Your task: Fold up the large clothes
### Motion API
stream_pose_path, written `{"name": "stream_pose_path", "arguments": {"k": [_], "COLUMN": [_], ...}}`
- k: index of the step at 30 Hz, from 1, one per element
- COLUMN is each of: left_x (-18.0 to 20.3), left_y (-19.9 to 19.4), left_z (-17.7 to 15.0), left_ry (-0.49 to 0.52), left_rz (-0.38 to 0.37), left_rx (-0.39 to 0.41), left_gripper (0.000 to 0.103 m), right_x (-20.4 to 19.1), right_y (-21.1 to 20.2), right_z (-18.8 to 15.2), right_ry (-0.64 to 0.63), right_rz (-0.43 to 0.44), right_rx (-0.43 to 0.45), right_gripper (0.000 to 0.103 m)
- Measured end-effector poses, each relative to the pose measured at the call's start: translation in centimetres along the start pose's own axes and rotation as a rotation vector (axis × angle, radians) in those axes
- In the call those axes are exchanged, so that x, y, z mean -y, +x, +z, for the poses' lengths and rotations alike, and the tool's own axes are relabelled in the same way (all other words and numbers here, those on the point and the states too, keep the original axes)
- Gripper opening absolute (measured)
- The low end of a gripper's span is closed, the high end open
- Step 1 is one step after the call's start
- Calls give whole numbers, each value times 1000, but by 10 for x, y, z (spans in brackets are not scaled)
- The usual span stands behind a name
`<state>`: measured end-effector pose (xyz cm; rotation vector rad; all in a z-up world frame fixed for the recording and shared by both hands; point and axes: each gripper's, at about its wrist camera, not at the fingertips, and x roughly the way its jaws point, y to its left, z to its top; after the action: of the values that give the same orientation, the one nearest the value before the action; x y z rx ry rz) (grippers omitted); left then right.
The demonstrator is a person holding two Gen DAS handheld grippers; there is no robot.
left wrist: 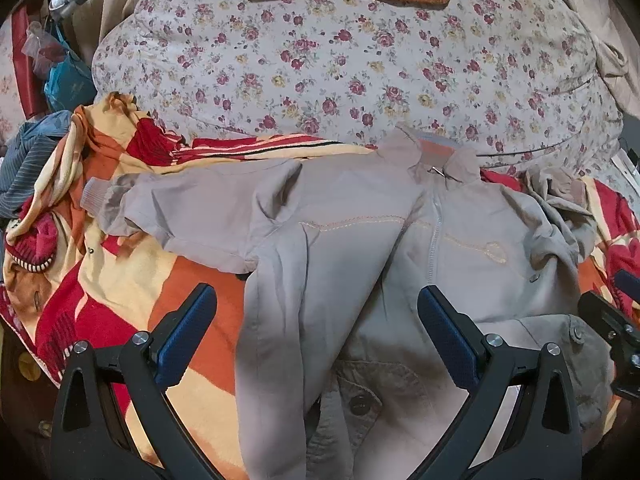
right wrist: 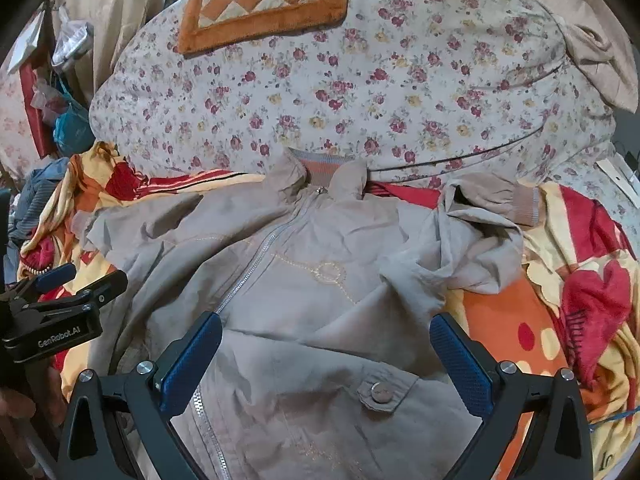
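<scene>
Jacket first: a large beige zip-up lies face up on a red, orange and yellow blanket, collar toward a big floral quilt at the back. From the left wrist view, the left gripper hangs over the lower part of the garment with its blue-padded jaws spread wide and nothing between them. One front panel looks turned inward along the body, and one sleeve stretches out to the side, its ribbed cuff resting on the blanket. I'd guess the sleeve is laid out flat so it can be brought across the chest next. At the right edge, part of the other tool shows, just beside the jacket's hem.

From the right wrist view, the right gripper also stands released, its jaws wide over the zipped front near a snap pocket flap. The zipper runs up to the collar, which nearly touches the quilt. The other sleeve is bunched and crumpled by the shoulder, cuff pointing outward; it probably needs smoothing before any fold holds. The left tool shows at the left edge, low beside the garment. Folding seems barely started.
</scene>
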<state>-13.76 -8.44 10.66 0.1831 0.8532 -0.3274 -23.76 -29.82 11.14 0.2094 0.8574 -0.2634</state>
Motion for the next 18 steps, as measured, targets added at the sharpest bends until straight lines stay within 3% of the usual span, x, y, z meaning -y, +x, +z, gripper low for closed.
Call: {"name": "stream_pose_path", "arguments": {"k": [18], "left_x": [-16], "left_y": [17], "left_z": [6], "left_ry": [-32], "left_rz": [34], "left_rx": [-4], "left_gripper": [101], "right_x": [-12], "right_y": [26], "right_z": [6], "right_ry": [4], "right_rz": [-8], "right_rx": [-19], "right_gripper": [103]}}
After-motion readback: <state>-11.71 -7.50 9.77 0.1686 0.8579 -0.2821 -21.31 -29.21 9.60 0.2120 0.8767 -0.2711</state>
